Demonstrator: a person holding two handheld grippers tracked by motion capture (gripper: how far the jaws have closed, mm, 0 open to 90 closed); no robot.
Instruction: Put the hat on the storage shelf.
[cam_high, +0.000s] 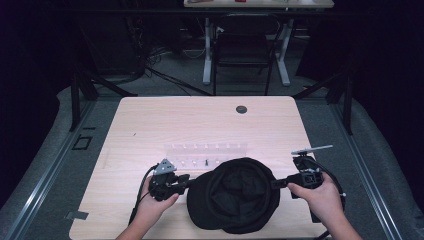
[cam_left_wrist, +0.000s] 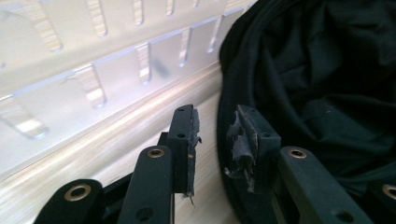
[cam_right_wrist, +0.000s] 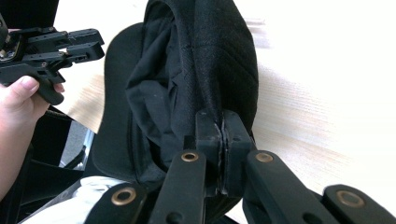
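Jaws of the right gripper (cam_right_wrist: 222, 140) clench the black hat's (cam_high: 235, 194) rim at its right side, near the table's (cam_high: 150, 120) front edge. Left gripper (cam_left_wrist: 215, 140) stands released, pads parted just beside the hat's left rim. Its own view shows the clear slotted rack (cam_left_wrist: 93, 70) behind, toward the table's middle.
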